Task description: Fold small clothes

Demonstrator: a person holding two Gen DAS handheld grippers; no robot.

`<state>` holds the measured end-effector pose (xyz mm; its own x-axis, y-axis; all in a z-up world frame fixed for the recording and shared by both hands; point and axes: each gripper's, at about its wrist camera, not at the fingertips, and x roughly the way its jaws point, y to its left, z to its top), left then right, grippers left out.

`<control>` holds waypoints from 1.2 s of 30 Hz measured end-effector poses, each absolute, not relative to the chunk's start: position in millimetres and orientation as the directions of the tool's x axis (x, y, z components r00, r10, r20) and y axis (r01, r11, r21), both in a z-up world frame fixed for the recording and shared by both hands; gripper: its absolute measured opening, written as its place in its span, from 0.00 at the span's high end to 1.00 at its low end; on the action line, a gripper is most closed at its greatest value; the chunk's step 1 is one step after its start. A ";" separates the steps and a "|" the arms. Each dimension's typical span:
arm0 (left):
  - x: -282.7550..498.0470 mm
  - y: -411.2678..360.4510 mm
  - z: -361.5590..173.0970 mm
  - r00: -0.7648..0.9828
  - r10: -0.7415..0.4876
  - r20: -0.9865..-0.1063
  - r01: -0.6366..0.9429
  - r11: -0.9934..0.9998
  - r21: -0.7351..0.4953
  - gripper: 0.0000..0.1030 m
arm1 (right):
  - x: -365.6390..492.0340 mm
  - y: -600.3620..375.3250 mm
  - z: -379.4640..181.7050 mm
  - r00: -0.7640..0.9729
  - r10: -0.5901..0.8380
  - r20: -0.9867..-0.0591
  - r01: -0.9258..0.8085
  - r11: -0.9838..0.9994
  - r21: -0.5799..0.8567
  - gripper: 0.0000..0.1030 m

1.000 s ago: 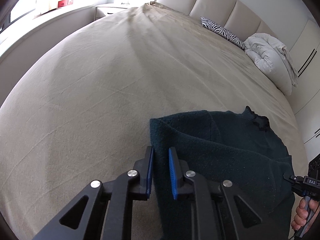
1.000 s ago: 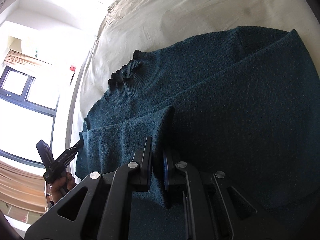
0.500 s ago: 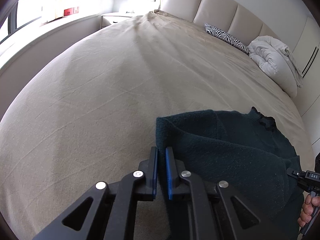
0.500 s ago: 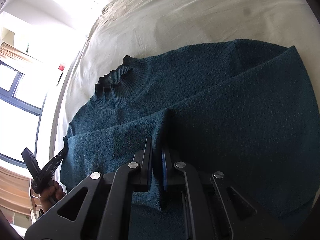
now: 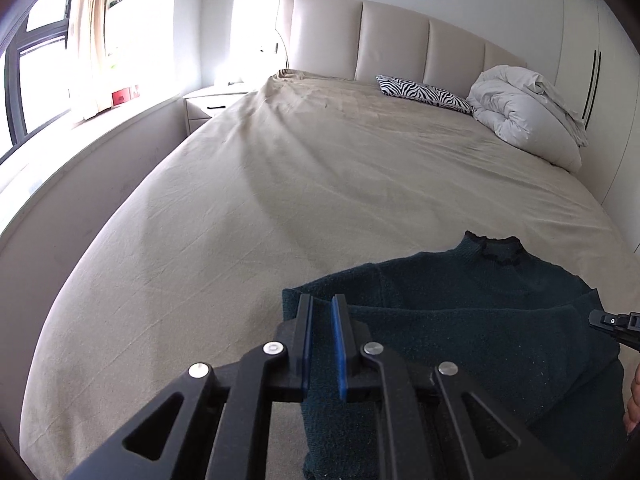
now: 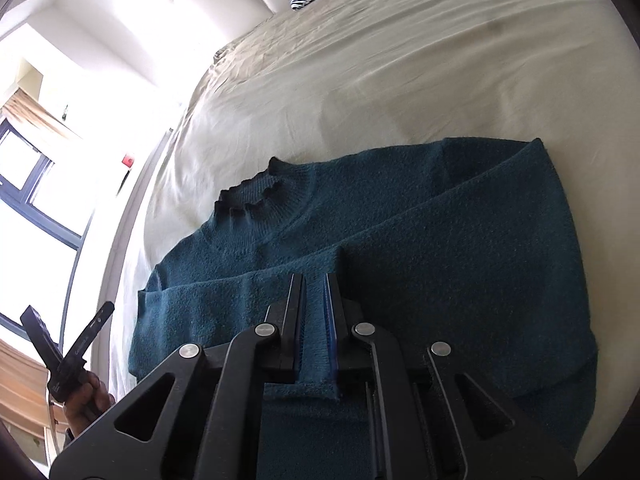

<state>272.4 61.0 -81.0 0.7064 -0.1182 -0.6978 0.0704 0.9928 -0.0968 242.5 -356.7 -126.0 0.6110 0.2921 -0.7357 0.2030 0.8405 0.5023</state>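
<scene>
A dark teal knitted sweater (image 5: 480, 312) lies on the beige bed sheet (image 5: 280, 184), collar toward the headboard, both sleeves folded across the body. My left gripper (image 5: 321, 304) hovers over its left folded edge, jaws slightly apart, nothing gripped. In the right wrist view the sweater (image 6: 440, 240) fills the foreground. My right gripper (image 6: 312, 280) has its jaws slightly apart around a sleeve cuff (image 6: 316, 352) that lies between the blue pads. The left gripper (image 6: 68, 356) shows at the left edge, the right gripper (image 5: 612, 322) at the left view's right edge.
A zebra-print pillow (image 5: 424, 94) and a white bundled duvet (image 5: 524, 116) lie by the padded headboard (image 5: 392, 40). A white nightstand (image 5: 212, 104) and a window ledge (image 5: 60, 152) run along the left side of the bed.
Both grippers have lifted and tilted up from the sweater. The left jaws closed then parted again; the right jaws have loosened around the sleeve cuff. The sweater lies flatter.
</scene>
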 end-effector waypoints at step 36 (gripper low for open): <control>266.8 64.2 -134.6 0.636 -0.126 -0.761 0.067 0.992 -0.108 0.67 | 218.0 -343.8 -154.0 0.583 0.369 -0.724 0.195 0.801 0.566 0.92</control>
